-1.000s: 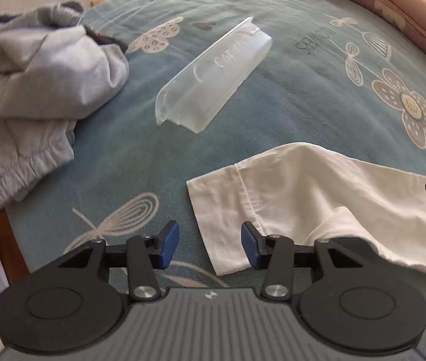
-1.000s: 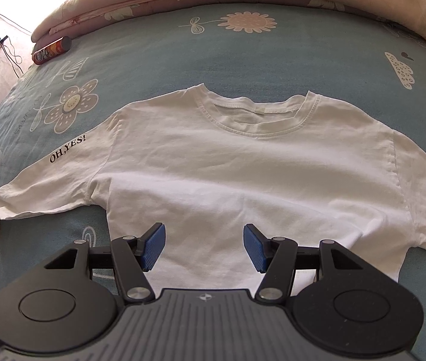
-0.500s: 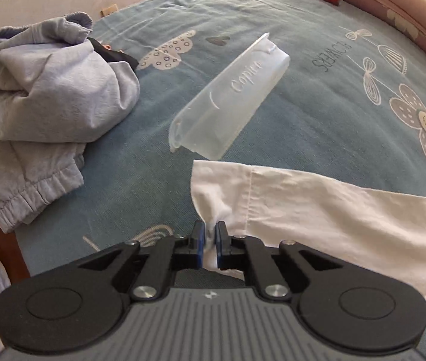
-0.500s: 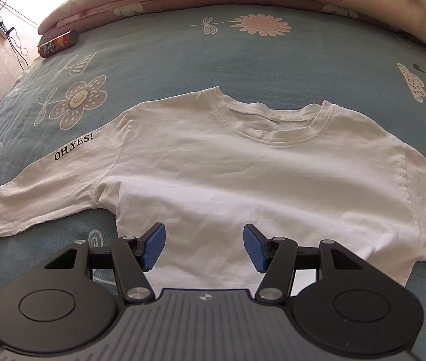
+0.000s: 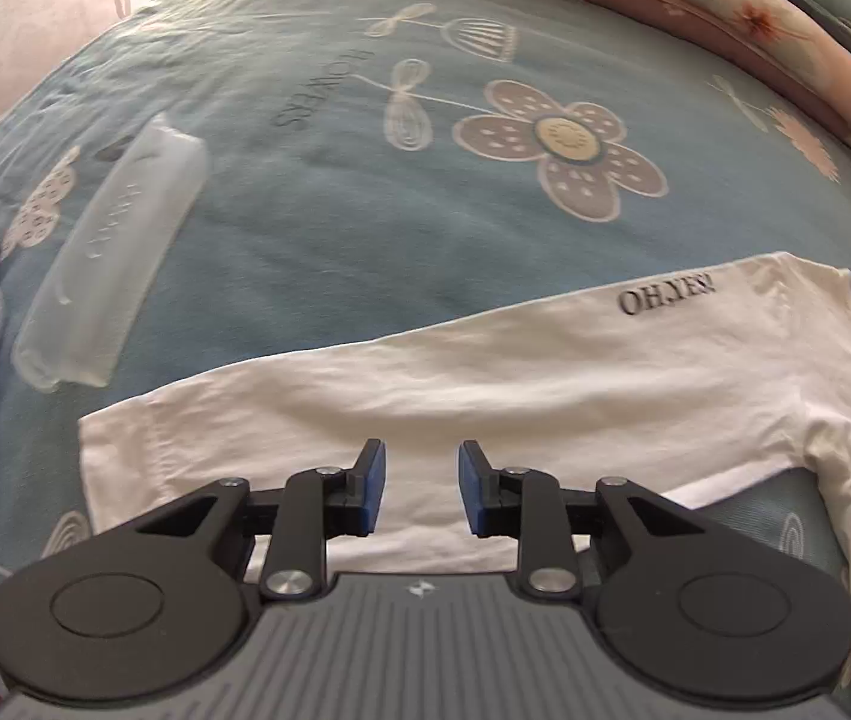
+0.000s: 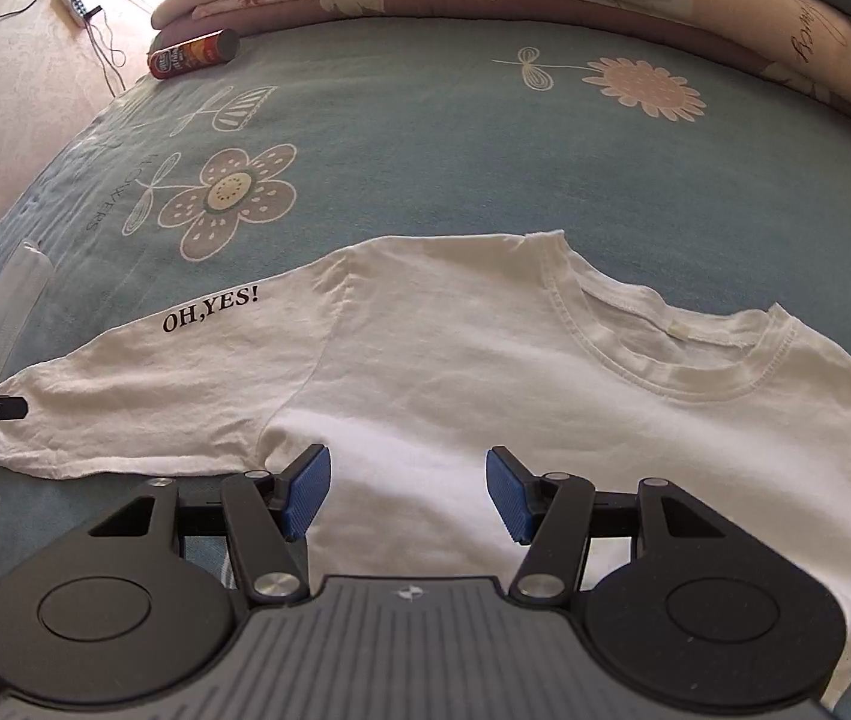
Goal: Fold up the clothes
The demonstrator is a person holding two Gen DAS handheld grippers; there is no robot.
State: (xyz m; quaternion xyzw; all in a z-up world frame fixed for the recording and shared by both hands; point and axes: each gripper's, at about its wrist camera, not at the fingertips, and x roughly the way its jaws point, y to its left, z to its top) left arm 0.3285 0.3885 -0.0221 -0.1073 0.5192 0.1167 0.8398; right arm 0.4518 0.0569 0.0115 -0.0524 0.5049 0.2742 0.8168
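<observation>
Our left gripper (image 5: 419, 489) and right gripper (image 6: 407, 492) are both hovering, jaws apart and empty, over the white T-shirt (image 6: 455, 384) lying flat on the blue flowered bedspread (image 6: 425, 138).

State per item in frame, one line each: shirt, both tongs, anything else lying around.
white T-shirt: spread flat on the bed, unfolded, printed sleeve stretched out sideways
left tongs: open, empty, over the sleeve
right tongs: open, empty, over the shirt body
clear plastic case: lying flat beside the sleeve
snack can: on its side at the bed's far edge
</observation>
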